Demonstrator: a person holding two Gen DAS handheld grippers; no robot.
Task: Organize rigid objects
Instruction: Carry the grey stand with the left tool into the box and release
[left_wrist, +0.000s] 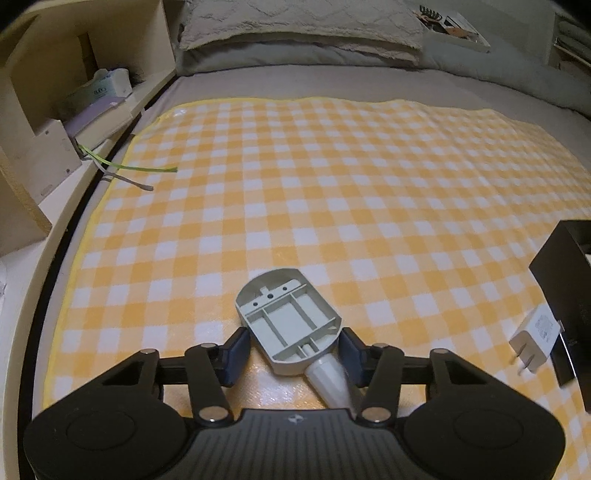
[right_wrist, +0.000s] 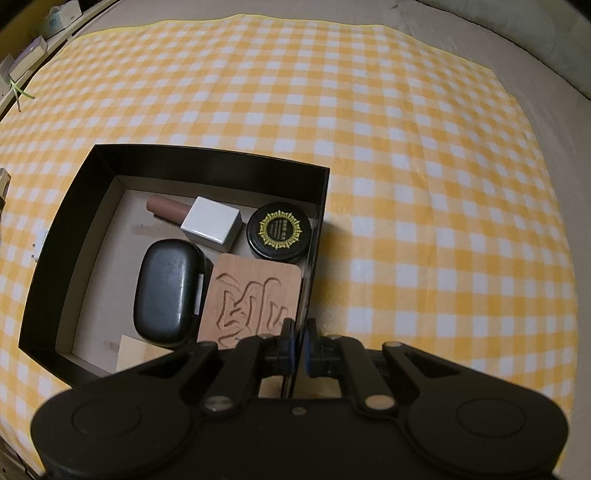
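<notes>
Lying on the yellow-checked blanket (left_wrist: 332, 177) spread over the bed, a grey ribbed plastic part (left_wrist: 288, 317) with a white tapered stem sat hollow side up between the jaws of the left gripper (left_wrist: 293, 350). Those jaws stood partly open around its lower end; whether the blue pads (left_wrist: 236, 350) touched its sides could not be told, though a thin gap seemed to show on each side. Right of the grey part, near the blanket's edge, a white plug adapter (left_wrist: 535, 341) lay just beside the black box (right_wrist: 207, 158), prongs pointing away from it.

The right gripper (right_wrist: 297, 347) was clamped on the box's right-hand wall, jaws narrow with the thin wall between the pads. Inside the box: a black oval case (right_wrist: 166, 291), a carved wooden tile (right_wrist: 255, 299) touching it, a round black tin with gold emblem (right_wrist: 279, 229) behind the tile, and a white-capped brown bottle (right_wrist: 199, 218) lying on its side beside the tin.
</notes>
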